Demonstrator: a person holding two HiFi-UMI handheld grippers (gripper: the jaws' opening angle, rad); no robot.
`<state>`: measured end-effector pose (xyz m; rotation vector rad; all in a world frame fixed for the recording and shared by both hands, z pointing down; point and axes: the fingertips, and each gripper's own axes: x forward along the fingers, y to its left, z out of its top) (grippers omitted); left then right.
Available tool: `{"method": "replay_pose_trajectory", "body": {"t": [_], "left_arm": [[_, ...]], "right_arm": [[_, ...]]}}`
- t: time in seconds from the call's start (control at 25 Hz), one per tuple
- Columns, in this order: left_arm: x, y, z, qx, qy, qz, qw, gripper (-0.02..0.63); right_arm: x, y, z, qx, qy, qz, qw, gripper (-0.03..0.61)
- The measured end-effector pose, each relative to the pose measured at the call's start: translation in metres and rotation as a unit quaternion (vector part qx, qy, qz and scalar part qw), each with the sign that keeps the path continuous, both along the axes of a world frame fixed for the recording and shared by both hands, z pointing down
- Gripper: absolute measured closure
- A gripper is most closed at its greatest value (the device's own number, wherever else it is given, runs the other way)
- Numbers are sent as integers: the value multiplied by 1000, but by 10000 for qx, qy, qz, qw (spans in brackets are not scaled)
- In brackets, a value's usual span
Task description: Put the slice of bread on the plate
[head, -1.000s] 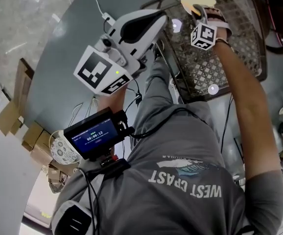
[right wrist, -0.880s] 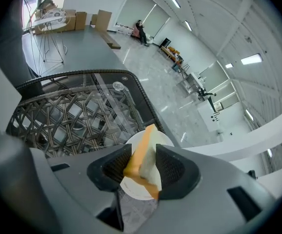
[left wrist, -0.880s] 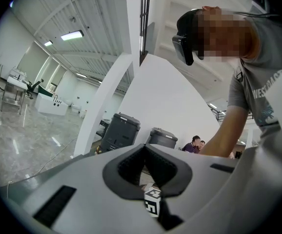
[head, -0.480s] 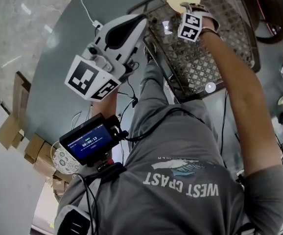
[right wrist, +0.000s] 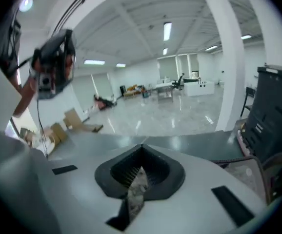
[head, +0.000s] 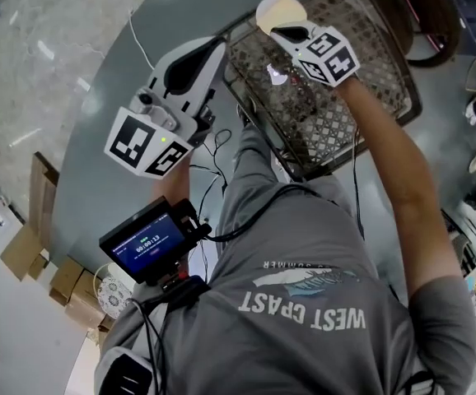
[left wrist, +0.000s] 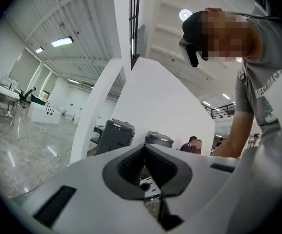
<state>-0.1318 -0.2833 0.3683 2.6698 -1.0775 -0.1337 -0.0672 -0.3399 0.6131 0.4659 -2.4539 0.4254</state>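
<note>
r gripper [right wrist: 141,172]: jaws closed, pinching a pale mottled edge betw. the pads. reads as the slice of bread [head: 280,11], held by its near rim. head view: slice sits right at the gripper tip, top centre of frame, over the upper-left corner of the wicker tray [head: 361,97]; can't tell if it's clear of the tray. l gripper [left wrist: 143,150]: jaws together, nothing in them, left of centre in head view over the grey table [head: 90,113]. plate not made out in any view. handling, est.: light, soft, crumbly. a rim-only grip may let it droop or tear, so keep the pinch gentle, bite on the crust, carry approx. flat, no swinging.
</note>
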Motion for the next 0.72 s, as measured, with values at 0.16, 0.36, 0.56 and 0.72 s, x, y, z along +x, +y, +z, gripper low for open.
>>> {"method": "replay_pose_trajectory", "body": {"t": [0.16, 0.36, 0.56, 0.72], "left_arm": [[21, 18, -45, 310, -99, 112, 9994, 606], [28, 15, -74, 666, -179, 199, 9974, 606], [47, 29, -120, 1232, -319, 397, 9911, 606], [61, 23, -155, 1632, -403, 465, 9847, 606]], "right_arm": [[23, 31, -163, 391, -1720, 522, 9829, 574], [70, 55, -316, 1118, -2598, 946, 9545, 574], [112, 75, -382, 1448, -2544, 1361, 9465, 574], [137, 68, -410, 1763, -2641, 1550, 9355, 574]]}}
